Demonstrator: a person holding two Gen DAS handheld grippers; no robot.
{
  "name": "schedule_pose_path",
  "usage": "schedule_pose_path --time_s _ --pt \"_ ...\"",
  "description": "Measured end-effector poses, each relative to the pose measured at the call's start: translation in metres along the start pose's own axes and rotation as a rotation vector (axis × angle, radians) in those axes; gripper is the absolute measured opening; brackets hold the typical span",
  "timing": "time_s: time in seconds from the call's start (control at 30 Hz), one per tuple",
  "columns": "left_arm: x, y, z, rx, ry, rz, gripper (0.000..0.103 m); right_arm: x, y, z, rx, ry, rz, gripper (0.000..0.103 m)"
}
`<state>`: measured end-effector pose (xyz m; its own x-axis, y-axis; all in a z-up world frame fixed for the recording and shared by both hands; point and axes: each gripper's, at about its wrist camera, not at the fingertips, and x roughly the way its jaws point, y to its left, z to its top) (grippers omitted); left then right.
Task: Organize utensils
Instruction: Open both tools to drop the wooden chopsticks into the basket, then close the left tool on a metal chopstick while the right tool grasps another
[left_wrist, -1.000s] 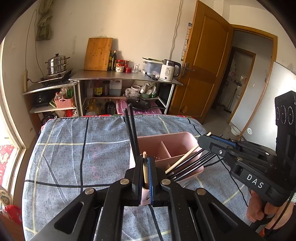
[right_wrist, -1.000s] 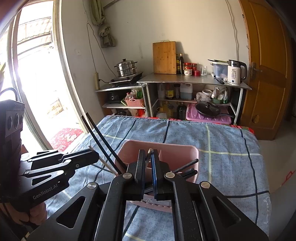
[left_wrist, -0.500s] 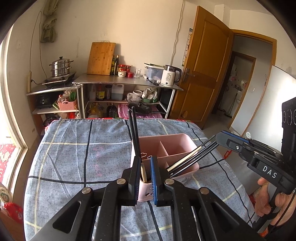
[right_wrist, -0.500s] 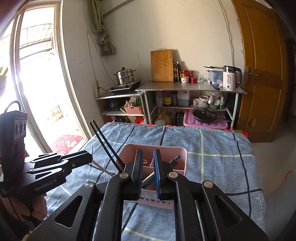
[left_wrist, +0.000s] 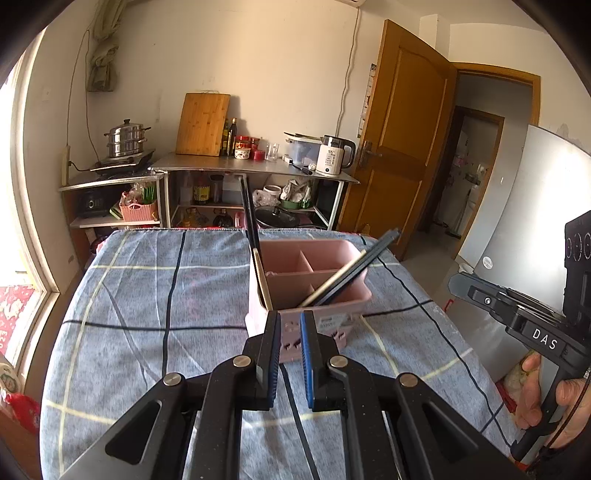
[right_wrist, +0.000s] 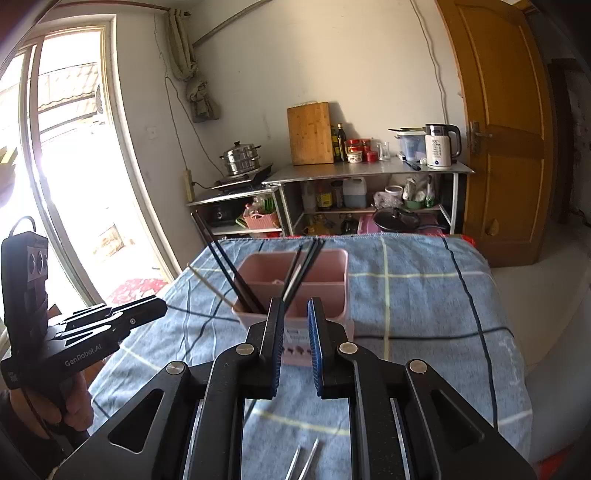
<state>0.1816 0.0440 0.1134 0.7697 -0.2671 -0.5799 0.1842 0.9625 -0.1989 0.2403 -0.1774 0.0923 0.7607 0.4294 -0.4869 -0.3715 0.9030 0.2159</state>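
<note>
1. Left wrist view, now: the left gripper (left_wrist: 289, 334) is seen with a narrow gap between its fingers and nothing held; only the pink utensil caddy (left_wrist: 347, 254) and the checked tablecloth (left_wrist: 147, 295) show through the gap. The caddy stands upright on the table just beyond the fingertips. Dark chopsticks (left_wrist: 248, 218) and 1 pale chopstick (left_wrist: 263, 284) stand in its near left compartment; a second bundle (left_wrist: 354, 269) leans toward the right rim.

2. Left wrist view, change: 1 second ago a pale stick was pinched between these fingers over the caddy. It has been let go, and the gripper has been drawn back across the table.

3. Right wrist view, now: the right gripper (right_wrist: 295, 325) has its jaws opening, with a modest gap and nothing between them. The caddy (right_wrist: 332, 258) lies just ahead. 2 metal utensil tips (right_wrist: 304, 461) lie on the cloth below the gripper; their kind cannot be told.

4. Right wrist view, change: the fingers were nearly closed over the caddy 1 second ago; they have since been withdrawn and have parted.

5. Finding: both deposits are judged complete. The metal pieces on the cloth are judged the likely next items to be sorted.
</note>
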Motion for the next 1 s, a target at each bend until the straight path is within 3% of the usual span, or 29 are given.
schedule_pose_path --time_s 0.53,1.0 --pt "-0.045 -0.035 -0.075 0.014 0.030 -0.043 0.010 -0.058 0.008 -0.071 -0.013 0.056 -0.009 0.014" --pt "-0.041 -0.040 -0.100 0.017 0.072 -0.064 0.010 -0.045 -0.001 -0.110 0.012 0.155 -0.031 0.014"
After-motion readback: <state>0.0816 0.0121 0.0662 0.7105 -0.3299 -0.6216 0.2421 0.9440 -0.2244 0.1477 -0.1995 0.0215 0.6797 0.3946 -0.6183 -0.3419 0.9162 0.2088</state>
